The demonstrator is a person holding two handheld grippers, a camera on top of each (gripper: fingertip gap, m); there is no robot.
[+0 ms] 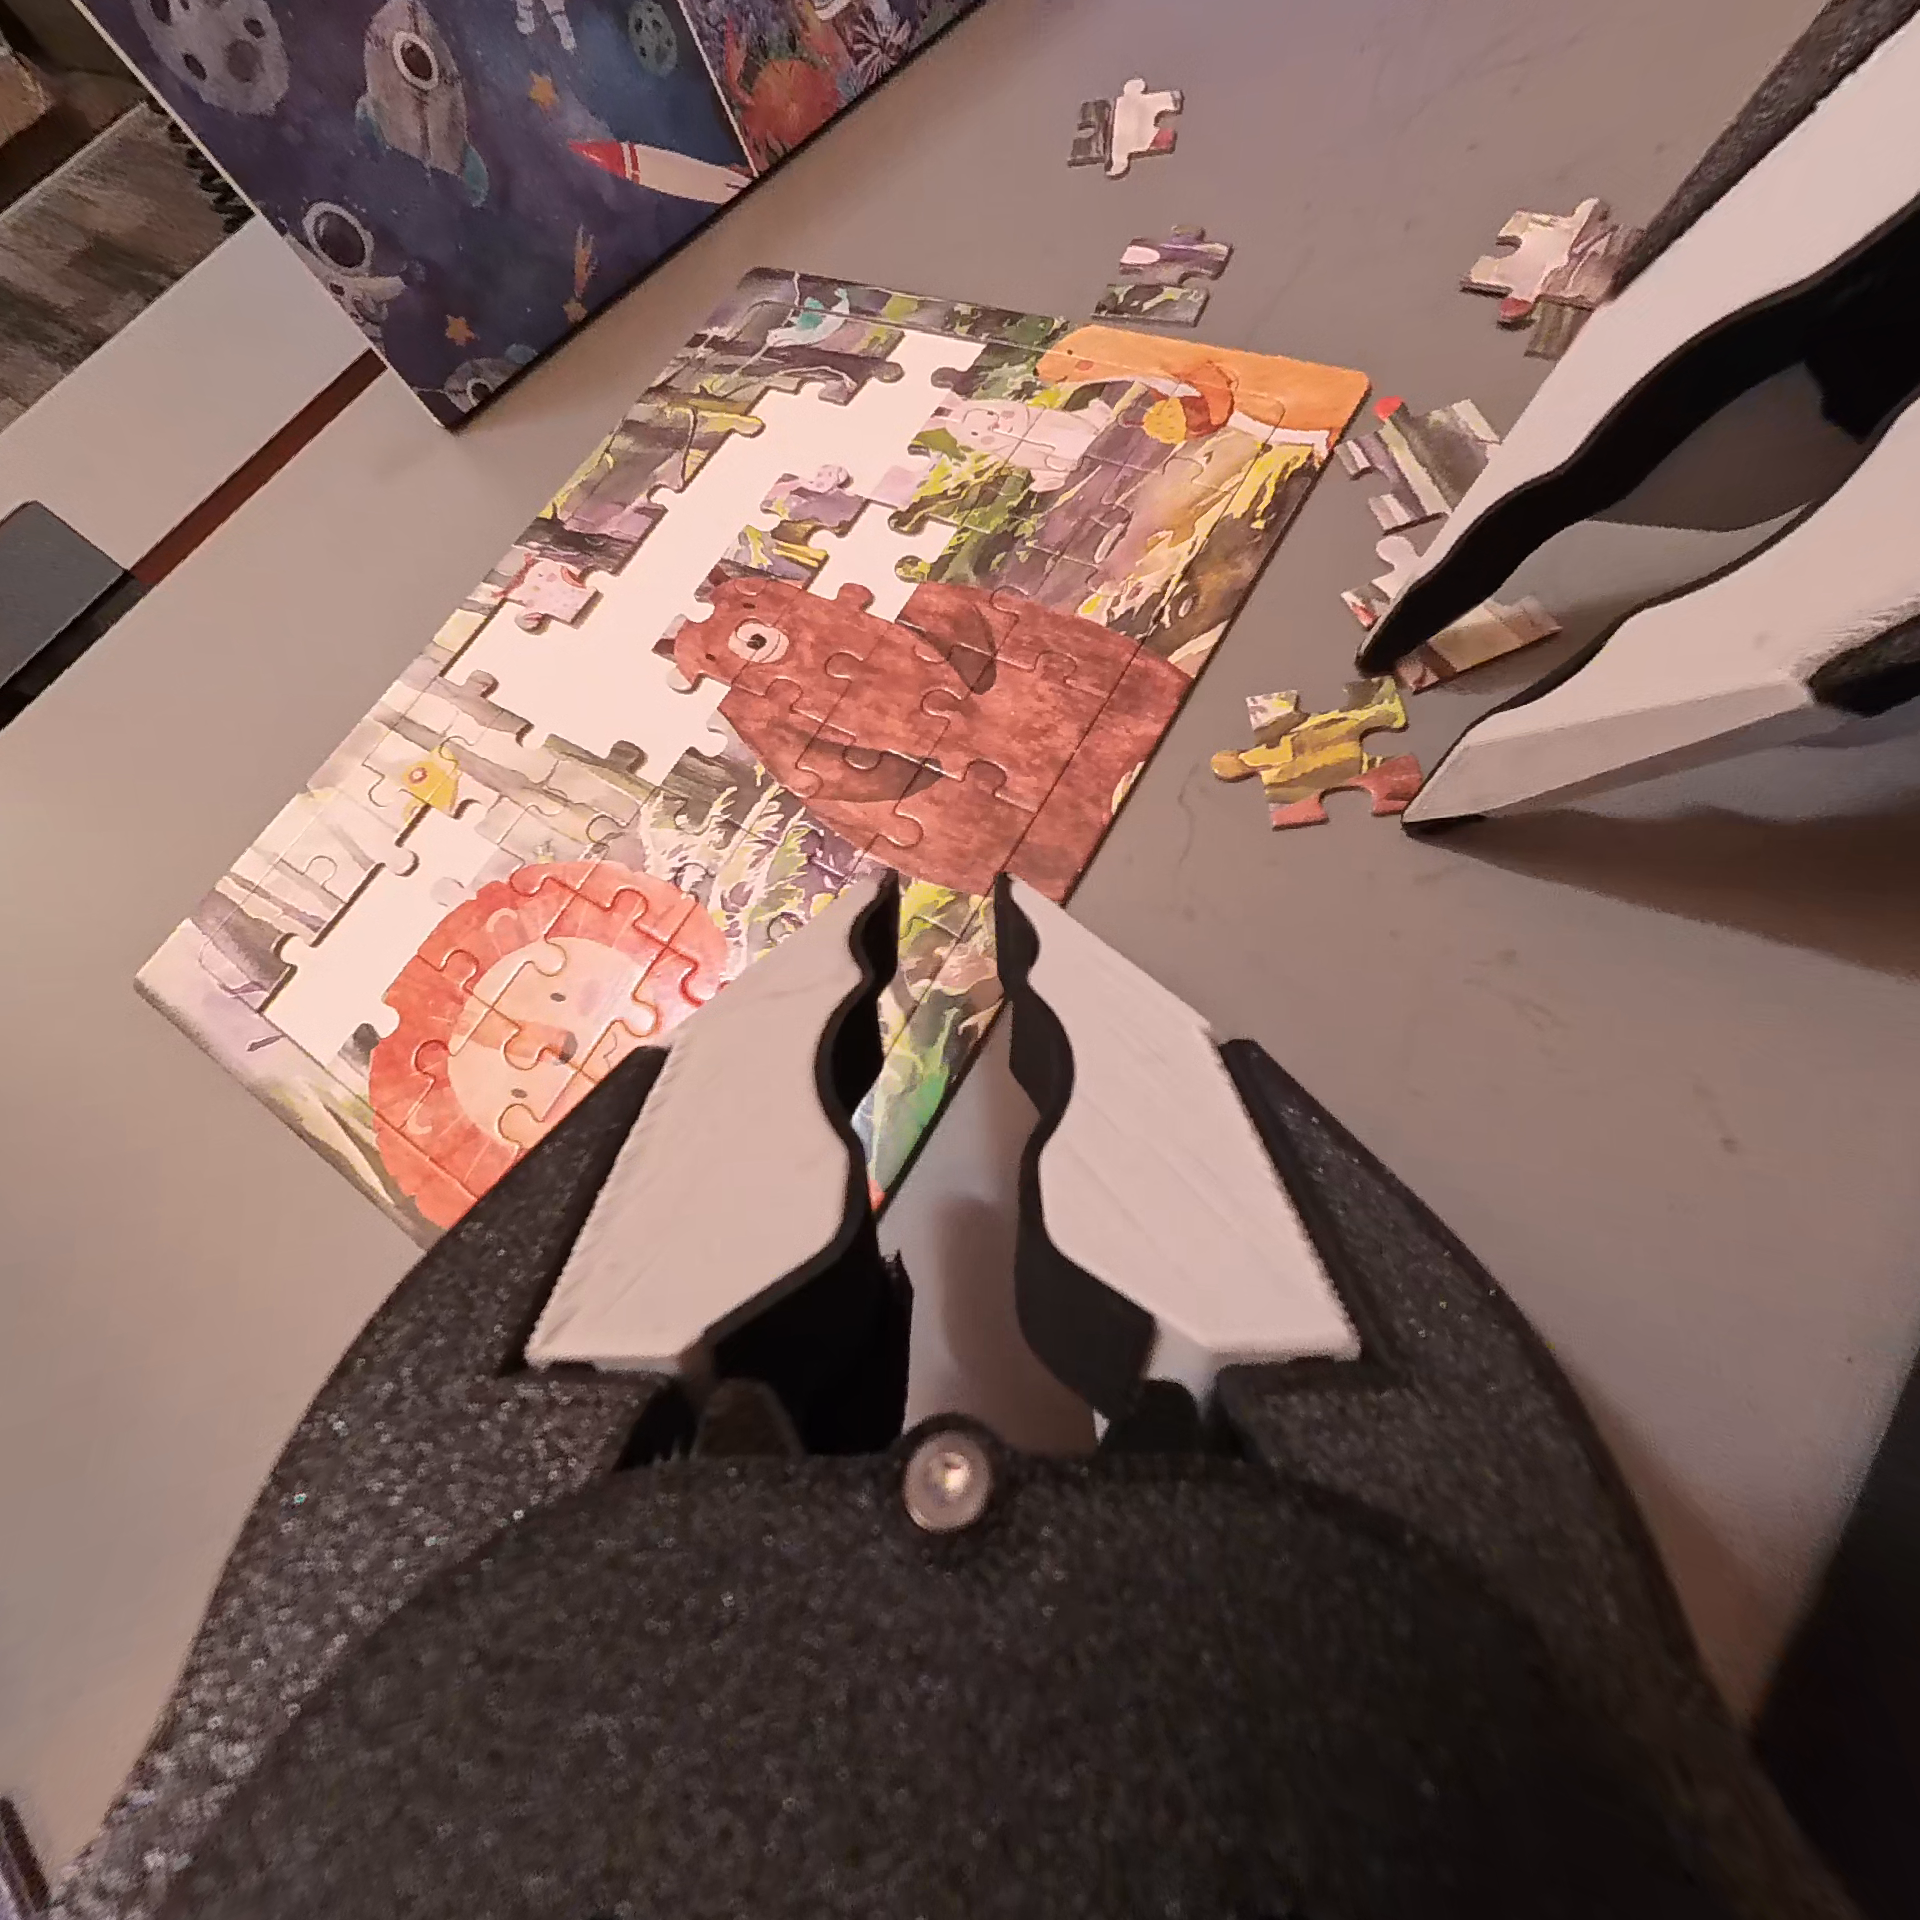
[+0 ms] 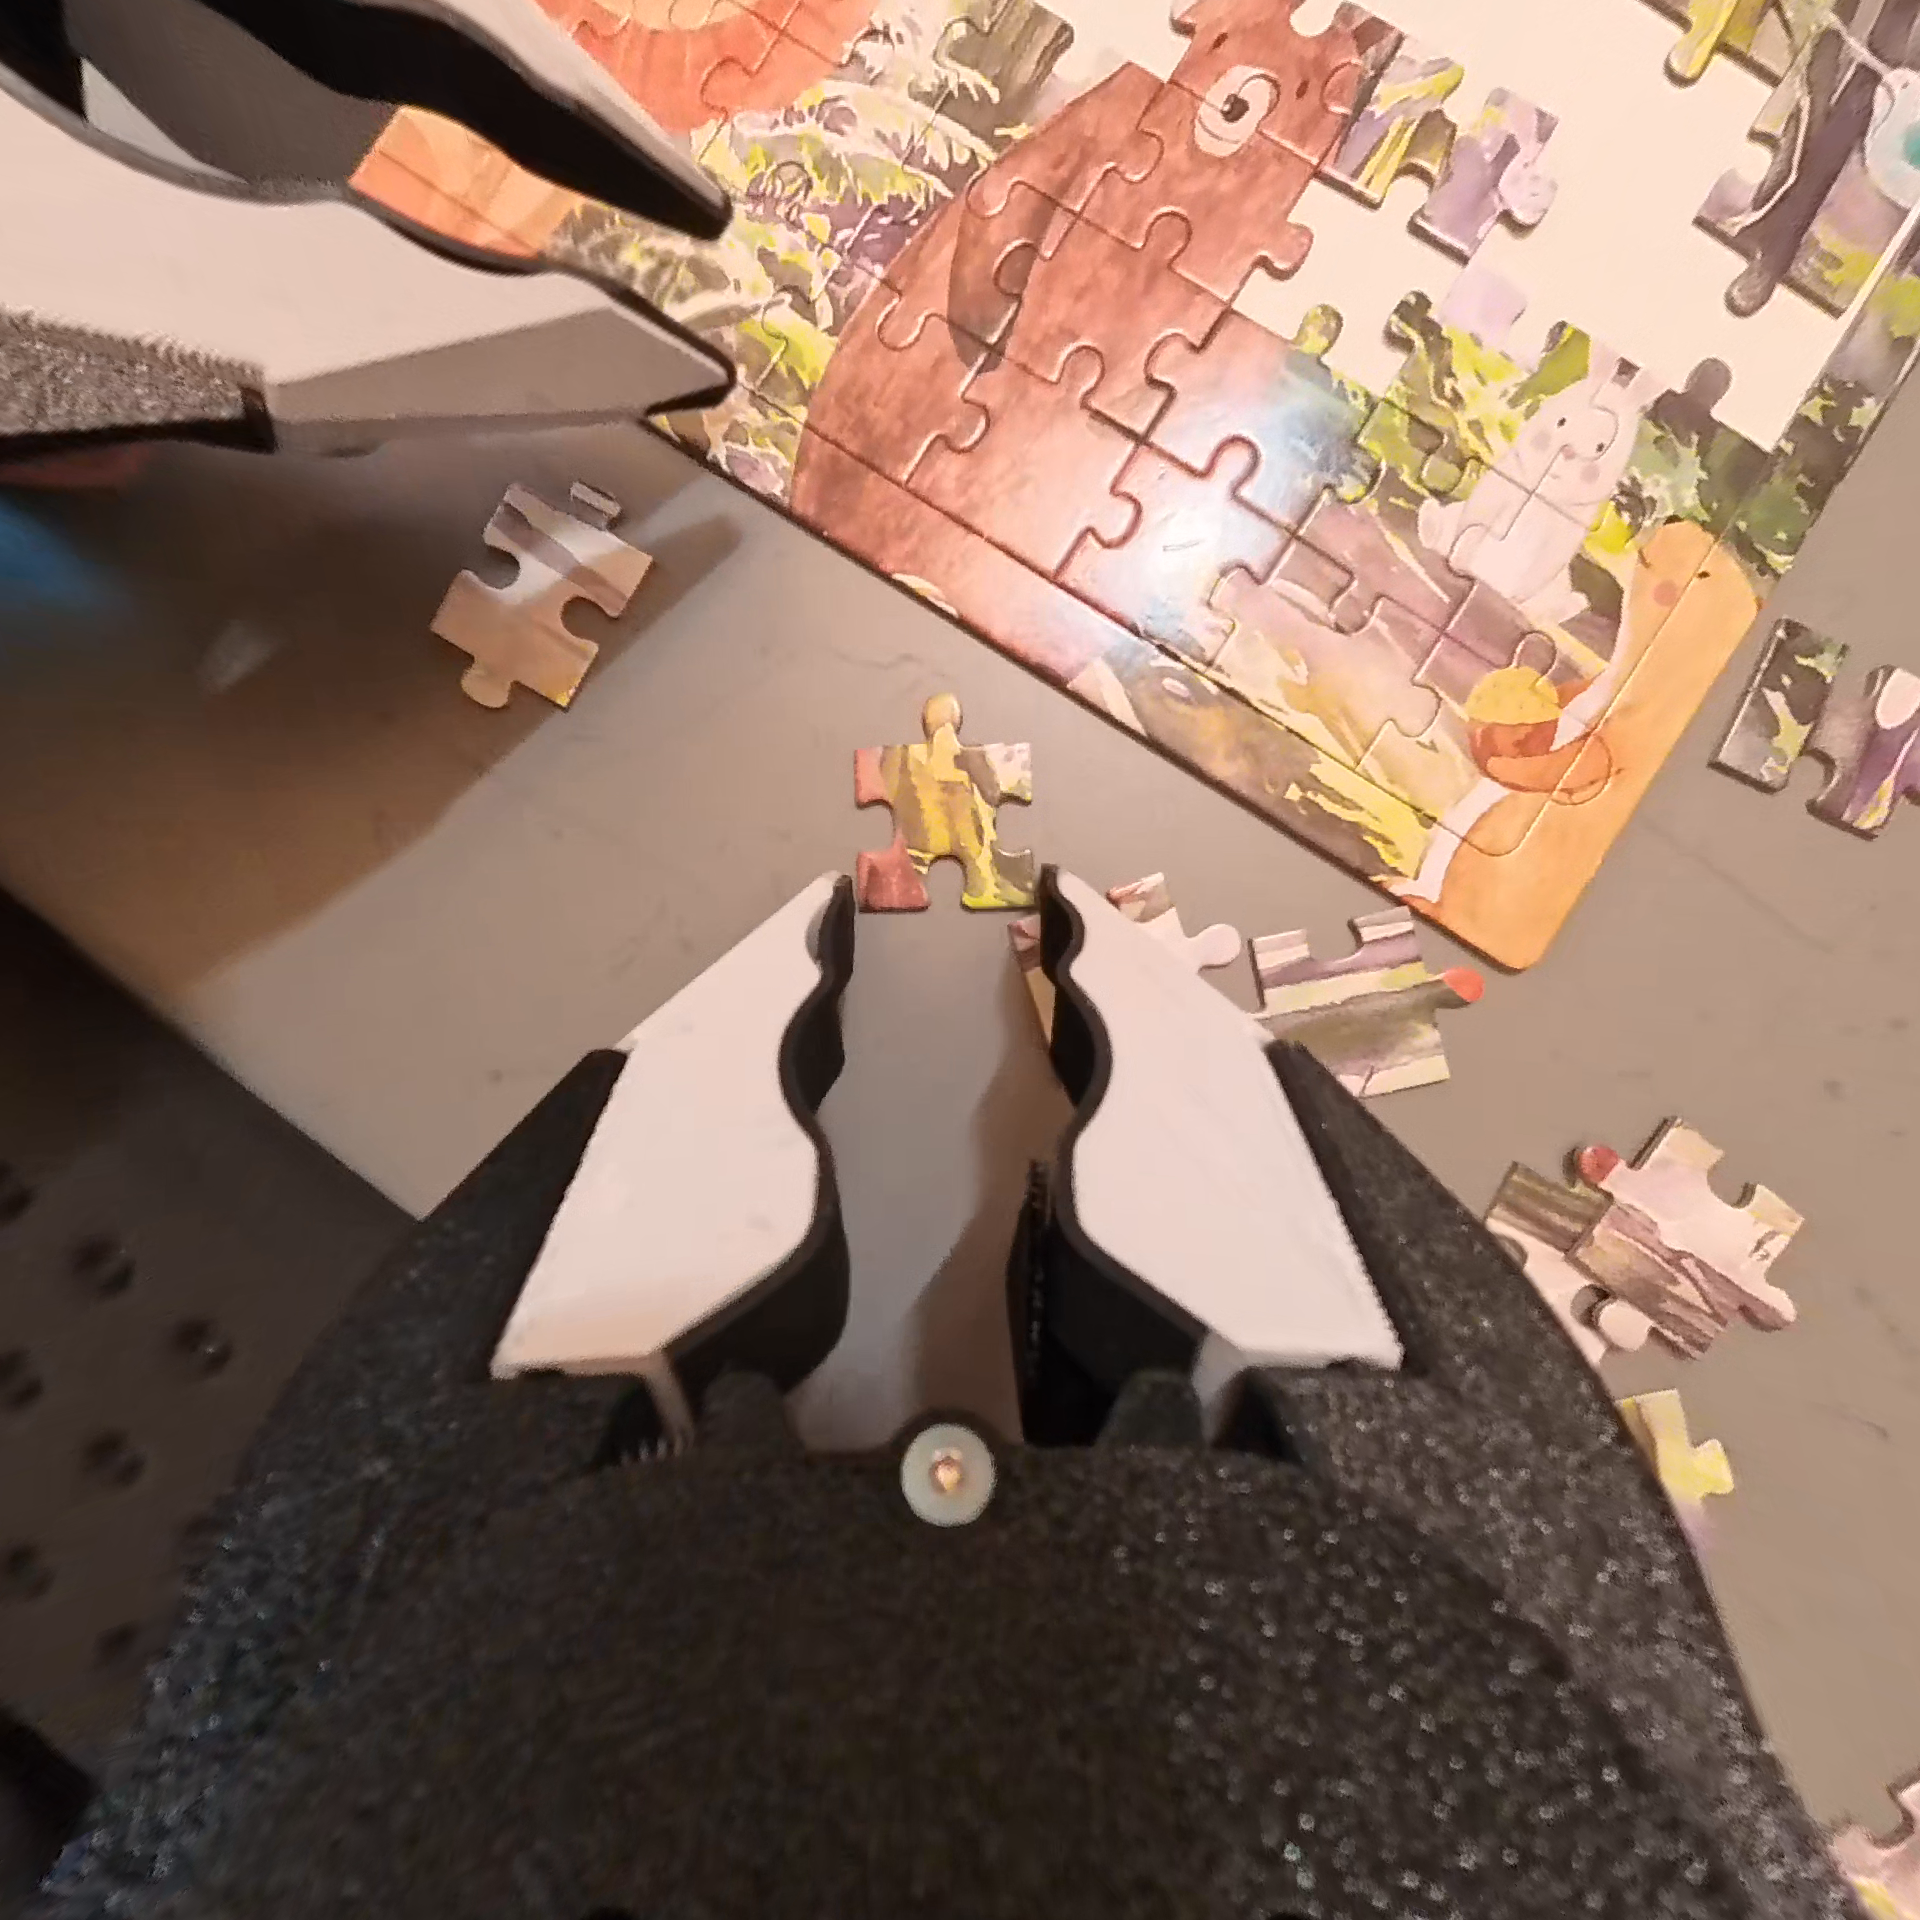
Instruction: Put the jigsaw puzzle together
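- Grey tabletop [image 1: 1455,1143] filled both views, with the part-built jigsaw puzzle [image 1: 935,665] lying flat on it and white gaps showing where pieces were missing.
- Left gripper [image 1: 943,883] hovered over the puzzle's near edge, its jaws a narrow gap apart with nothing between them; its tips sat above the green foliage just below the brown bear [image 1: 935,707].
- Right gripper [image 2: 945,888] stood off the puzzle, beside its edge, jaws parted moderately and empty; a green-and-yellow loose piece [image 2: 943,805] lay just beyond the fingertips, roughly in line with the gap and not between them.
- That same piece [image 1: 1320,753] appeared in the left wrist view, just beside the right gripper's lower tip.
- Only the left wrist view showed the dark-blue box [image 1: 416,177] with space pictures standing beyond the puzzle, plus the orange lion [image 1: 540,1029] in full.
- Only the right wrist view showed a pale loose piece [image 2: 540,613] lying alone near the left gripper, and further pieces beside and behind the right gripper's body.
- Counted: two grippers, one box, one puzzle board; about seven loose pieces in the left wrist view, at least eight in the right wrist view, some overlapping or cut by the frame, so the number was uncertain.
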